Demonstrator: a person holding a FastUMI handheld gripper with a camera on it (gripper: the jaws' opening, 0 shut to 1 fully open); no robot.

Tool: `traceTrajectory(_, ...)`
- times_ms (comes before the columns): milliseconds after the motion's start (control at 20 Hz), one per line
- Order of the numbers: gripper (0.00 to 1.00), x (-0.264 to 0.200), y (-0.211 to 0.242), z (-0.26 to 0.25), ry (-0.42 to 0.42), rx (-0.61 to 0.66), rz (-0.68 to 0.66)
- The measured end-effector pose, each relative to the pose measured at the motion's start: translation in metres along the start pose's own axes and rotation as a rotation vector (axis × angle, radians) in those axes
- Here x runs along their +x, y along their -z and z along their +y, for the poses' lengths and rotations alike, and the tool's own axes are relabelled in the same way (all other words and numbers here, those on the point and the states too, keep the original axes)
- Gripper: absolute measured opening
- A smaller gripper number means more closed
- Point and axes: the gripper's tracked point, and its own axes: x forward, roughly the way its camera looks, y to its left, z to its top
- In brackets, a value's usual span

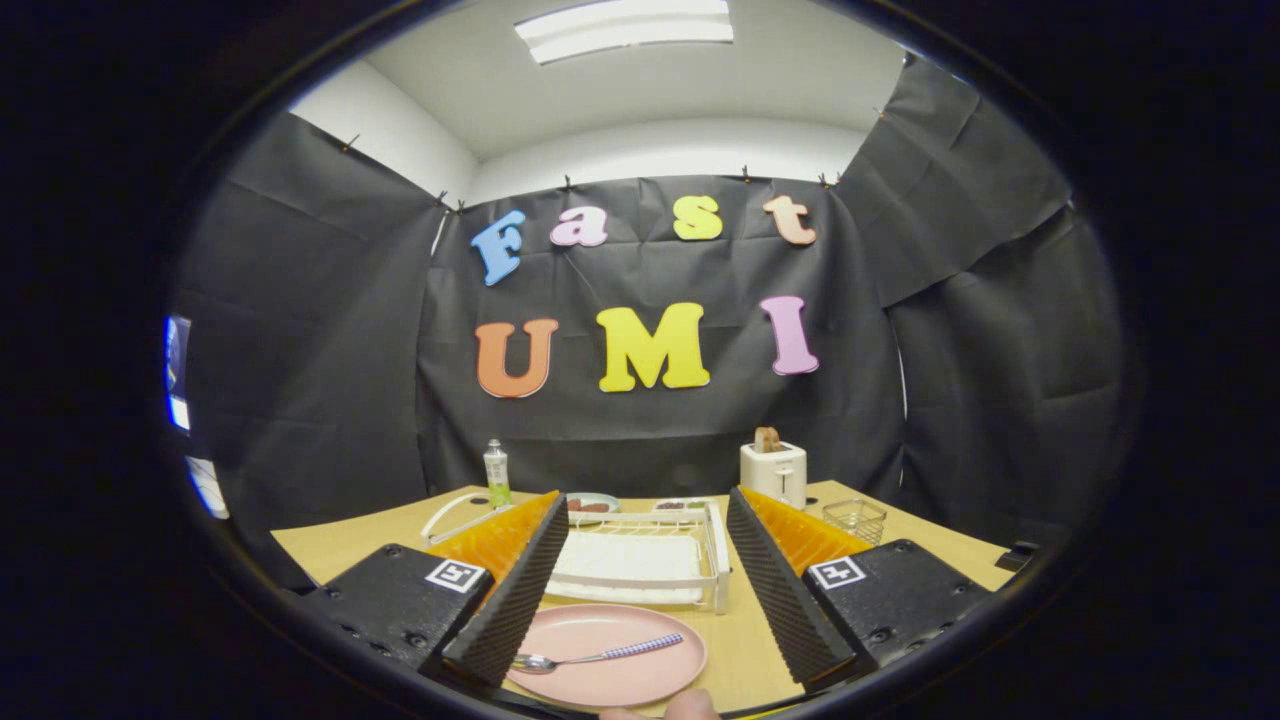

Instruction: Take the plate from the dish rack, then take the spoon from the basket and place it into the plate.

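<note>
The tool (640, 600) has its fingers spread apart, gripping nothing. Between them a pink plate (610, 655) sits on the bench (740, 630), a spoon (590, 657) lying in it, its bowl partly hidden by the left finger. Beyond stands the white dish rack (640, 560). Farther back, a toaster (773, 470), a bottle (496, 473) and a small wire basket (855, 518).

The spoon's (590, 657) bowl end slips behind one gripper finger (505, 610) — two small dishes (592, 505) beyond the rack (640, 560) are too small to tell.
</note>
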Motion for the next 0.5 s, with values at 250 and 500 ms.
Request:
traceTrajectory(250, 1.00, 0.0013, 0.0008, 0.0034, -0.002, -0.004, 0.004)
traceTrajectory(500, 1.00, 0.0030, 0.0004, 0.0087, -0.007, -0.006, 0.002)
